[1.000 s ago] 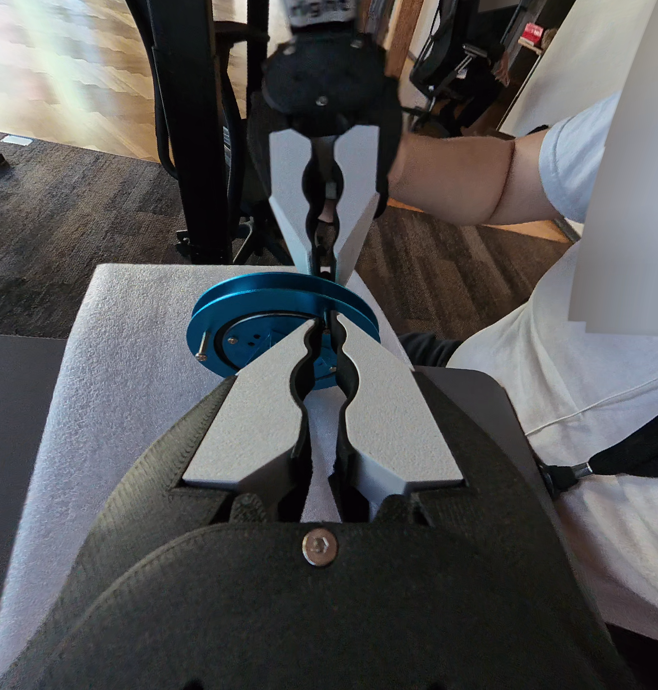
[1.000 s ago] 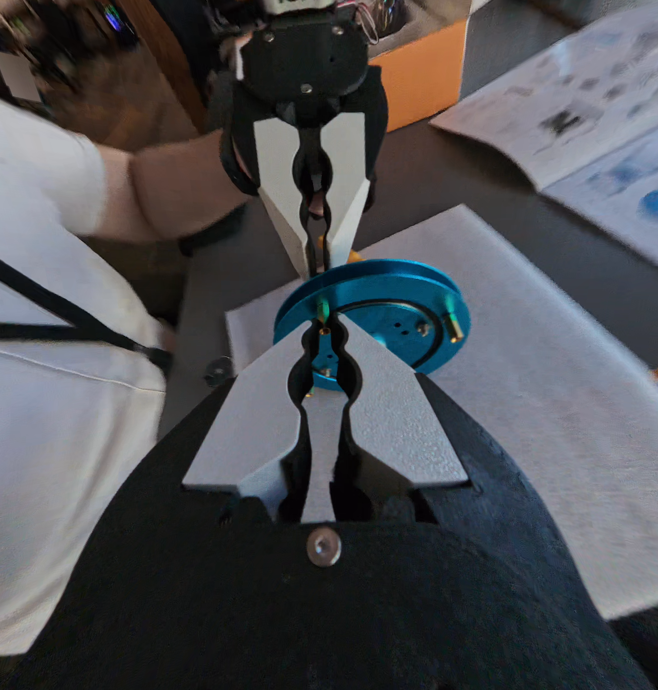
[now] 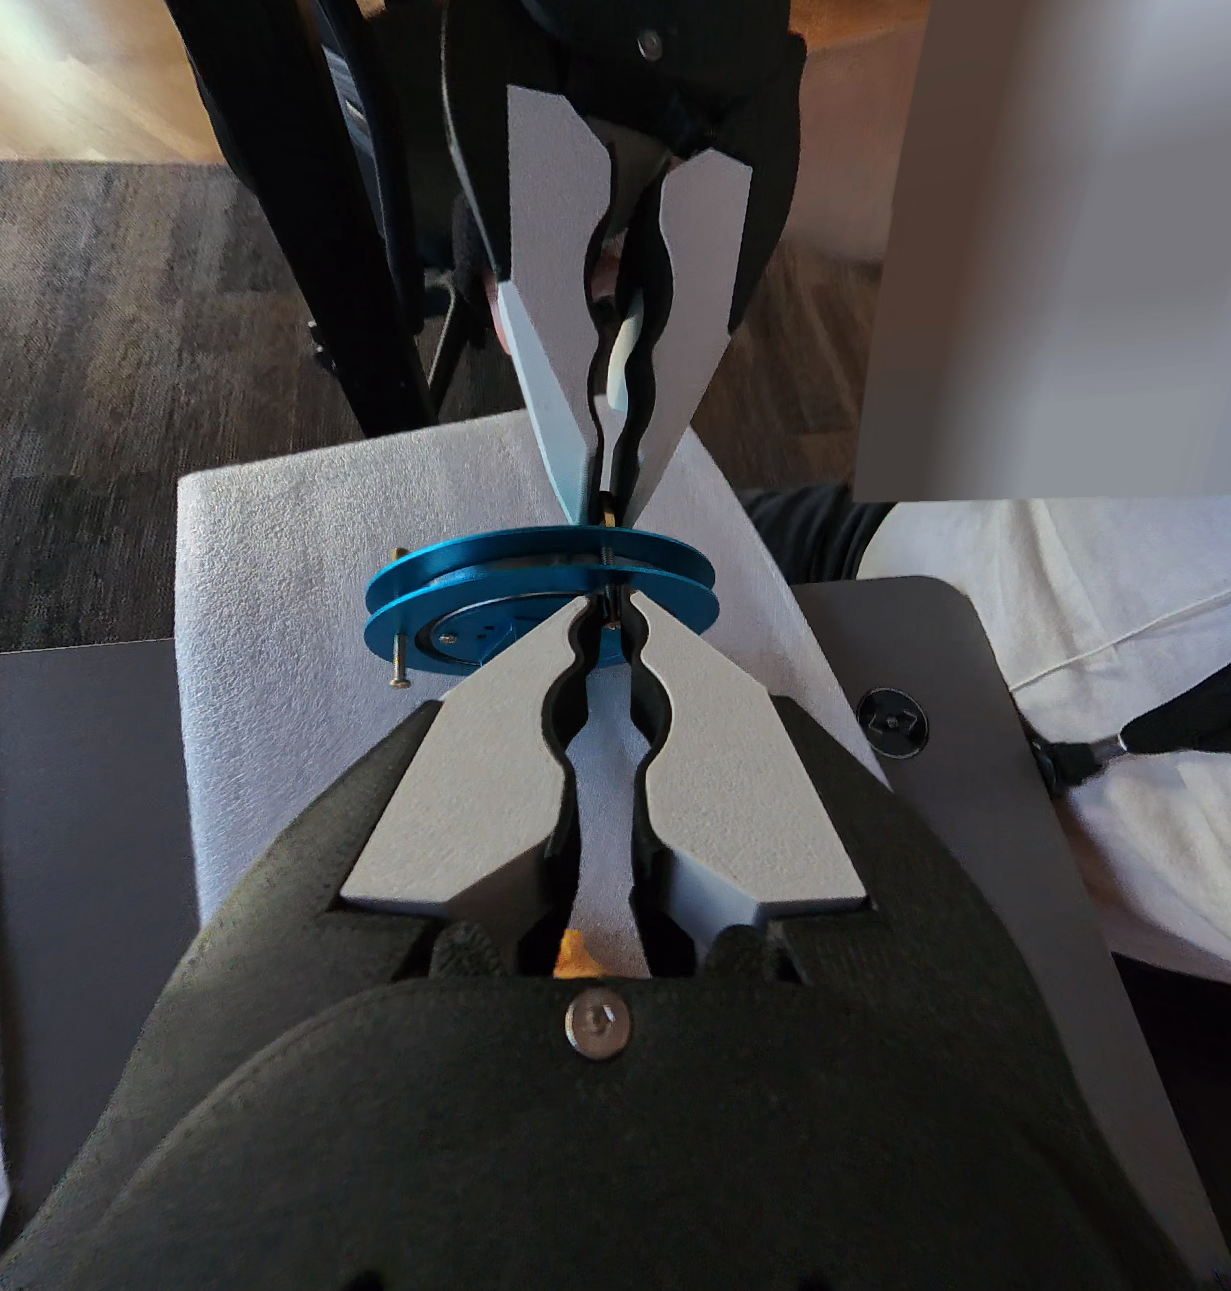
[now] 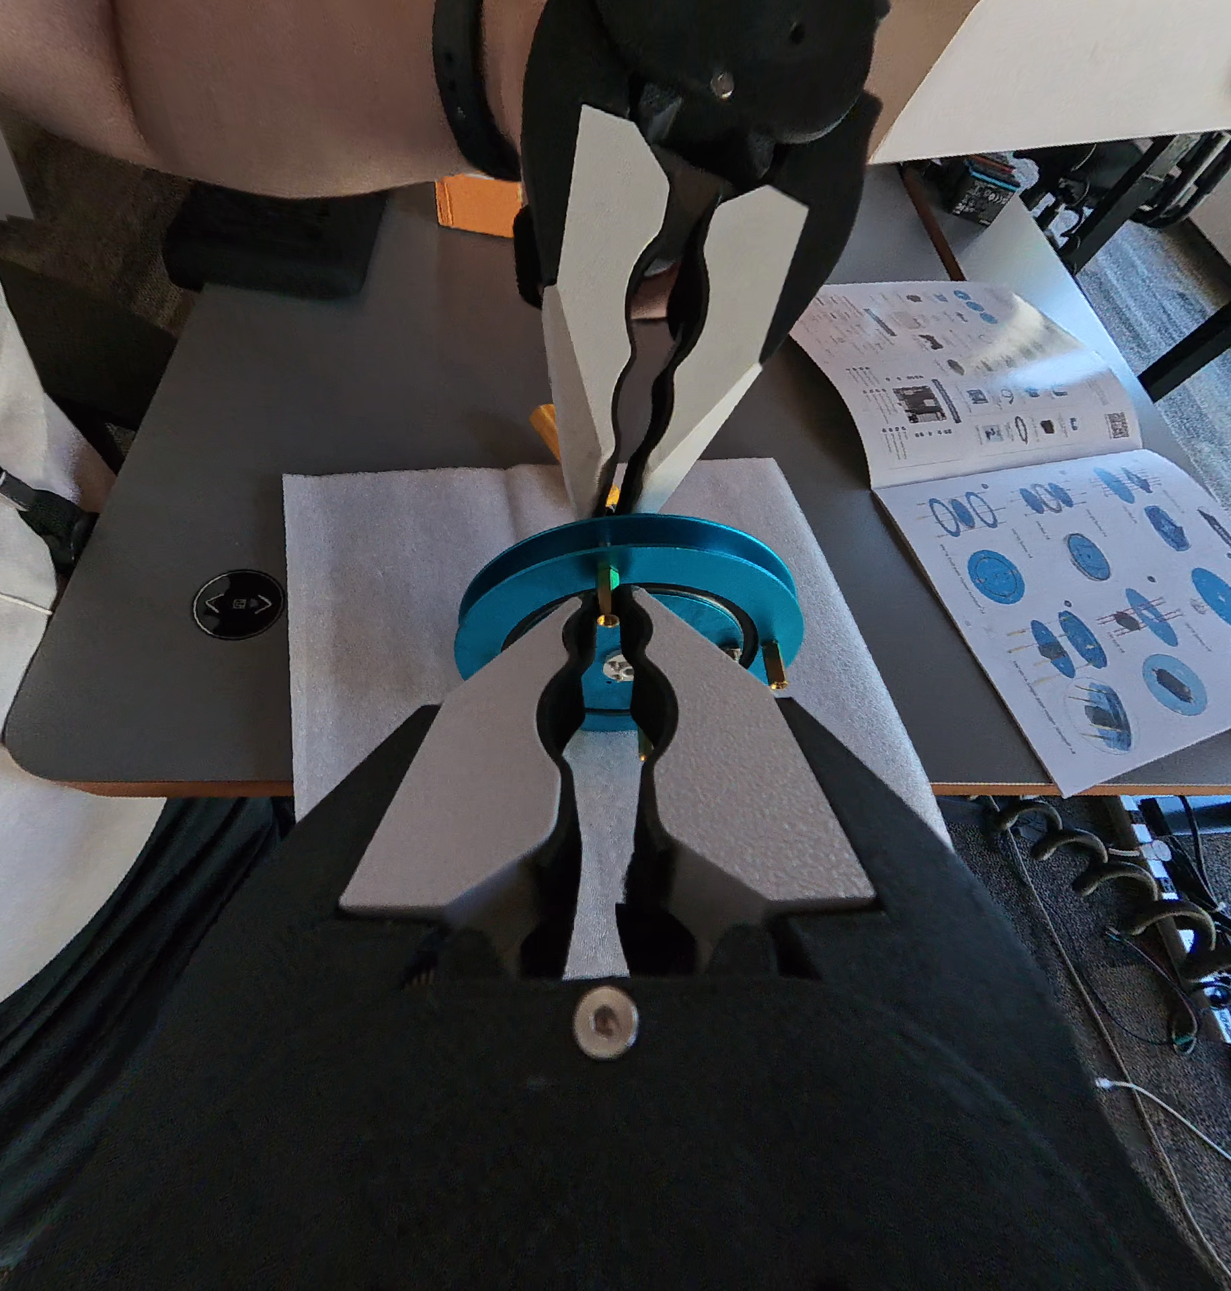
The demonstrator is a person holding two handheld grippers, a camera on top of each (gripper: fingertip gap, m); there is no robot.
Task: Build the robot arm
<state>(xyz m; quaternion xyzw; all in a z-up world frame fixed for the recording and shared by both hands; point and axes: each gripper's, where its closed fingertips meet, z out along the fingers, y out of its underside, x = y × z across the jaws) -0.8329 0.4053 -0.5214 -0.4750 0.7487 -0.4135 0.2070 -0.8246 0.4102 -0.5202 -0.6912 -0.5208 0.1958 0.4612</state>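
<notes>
My left claw (image 3: 609,615) pinches a screw end; my right claw (image 4: 609,615) pinches a brass standoff. The blue two-disc assembly (image 4: 710,559) hangs above the foam sheet (image 4: 389,559), two standoffs fitted.

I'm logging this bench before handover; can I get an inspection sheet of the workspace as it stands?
Surface: dark grey table with a white foam sheet on it.
Job's things: blue two-disc assembly with brass standoffs, off the sheet between both grippers.
Clutter: open instruction booklet; round control button; orange box.
Grippers: left gripper and right gripper each shut on a thin post at opposite rims.
Cables: tangle on the floor.
Surroundings: carpet, black stand legs.
</notes>
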